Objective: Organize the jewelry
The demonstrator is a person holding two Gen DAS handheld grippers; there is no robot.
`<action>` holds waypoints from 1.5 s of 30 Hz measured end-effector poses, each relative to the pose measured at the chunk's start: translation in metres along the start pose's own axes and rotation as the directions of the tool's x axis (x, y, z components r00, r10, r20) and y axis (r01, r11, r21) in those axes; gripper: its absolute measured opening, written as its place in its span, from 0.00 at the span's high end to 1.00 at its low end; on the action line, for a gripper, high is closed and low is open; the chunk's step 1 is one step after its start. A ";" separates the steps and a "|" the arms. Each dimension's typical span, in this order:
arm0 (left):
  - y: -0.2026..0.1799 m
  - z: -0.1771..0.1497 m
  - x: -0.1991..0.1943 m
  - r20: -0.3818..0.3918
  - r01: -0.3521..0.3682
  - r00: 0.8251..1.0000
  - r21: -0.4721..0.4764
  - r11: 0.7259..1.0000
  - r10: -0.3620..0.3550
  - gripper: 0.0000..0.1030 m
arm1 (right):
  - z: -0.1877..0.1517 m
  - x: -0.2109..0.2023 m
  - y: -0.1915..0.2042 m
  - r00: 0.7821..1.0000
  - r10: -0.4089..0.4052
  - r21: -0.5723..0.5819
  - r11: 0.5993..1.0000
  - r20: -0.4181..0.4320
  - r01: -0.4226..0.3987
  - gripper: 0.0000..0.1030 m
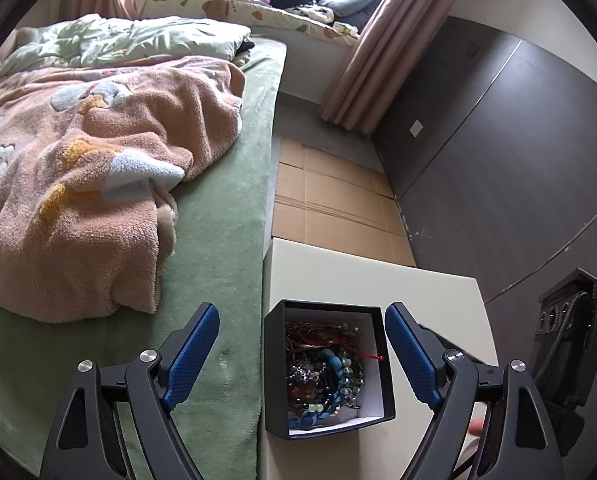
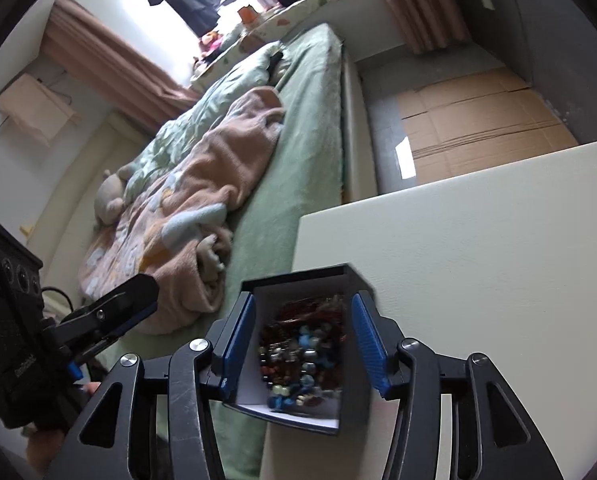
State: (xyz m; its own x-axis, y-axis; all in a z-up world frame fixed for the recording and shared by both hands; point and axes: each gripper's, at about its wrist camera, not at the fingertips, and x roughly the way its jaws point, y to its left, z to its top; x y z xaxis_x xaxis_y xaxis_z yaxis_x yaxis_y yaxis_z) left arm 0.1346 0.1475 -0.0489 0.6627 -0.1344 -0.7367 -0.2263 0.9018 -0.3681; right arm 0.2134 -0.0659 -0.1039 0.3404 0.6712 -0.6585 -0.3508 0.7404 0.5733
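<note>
A black jewelry box [image 1: 276, 364] with a white lining holds a tangle of bead bracelets [image 1: 324, 368] in blue, red and dark colours. It stands at the near left edge of a cream table [image 1: 426, 296]. My left gripper [image 1: 302, 352] is open and wide, its blue fingers apart from the box on both sides. In the right wrist view my right gripper [image 2: 304, 344] is shut on the box [image 2: 358, 280], its blue pads against both outer walls, and the beads [image 2: 302, 356] show inside. The left gripper [image 2: 114, 312] shows at the left there.
A bed with a green cover [image 1: 218, 216] and a pink fleece blanket [image 1: 98, 184] lies left of the table. Flattened cardboard [image 1: 330, 196] lies on the floor beyond the table. A dark wall panel [image 1: 498, 160] runs along the right.
</note>
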 end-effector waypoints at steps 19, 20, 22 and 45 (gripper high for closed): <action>-0.066 -0.035 -0.033 0.099 -0.070 0.994 0.196 0.978 0.052 0.05 | -0.018 -0.100 -0.030 0.989 -0.123 0.008 0.992 0.077 0.122 0.16; -0.072 -0.039 -0.035 0.117 -0.099 0.990 0.216 0.971 0.075 0.04 | -0.020 -0.106 -0.031 0.988 -0.130 0.001 0.991 0.077 0.131 0.12; -0.080 -0.046 -0.039 0.131 -0.119 0.987 0.224 0.967 0.091 0.04 | -0.023 -0.117 -0.032 0.985 -0.144 -0.021 0.989 0.091 0.146 0.06; -0.131 -0.107 -0.073 0.268 -0.163 0.958 0.226 0.960 0.100 0.00 | -0.064 -0.197 -0.049 0.967 -0.191 -0.147 0.965 0.166 0.216 0.00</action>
State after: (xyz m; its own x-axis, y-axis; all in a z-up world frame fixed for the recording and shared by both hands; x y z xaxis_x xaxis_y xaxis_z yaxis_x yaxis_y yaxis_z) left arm 0.0392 -0.0042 -0.0074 0.8038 0.0716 -0.5905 -0.1645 0.9808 -0.1051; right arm 0.1076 -0.2369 -0.0338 0.5413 0.5137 -0.6657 -0.3931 0.8544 0.3398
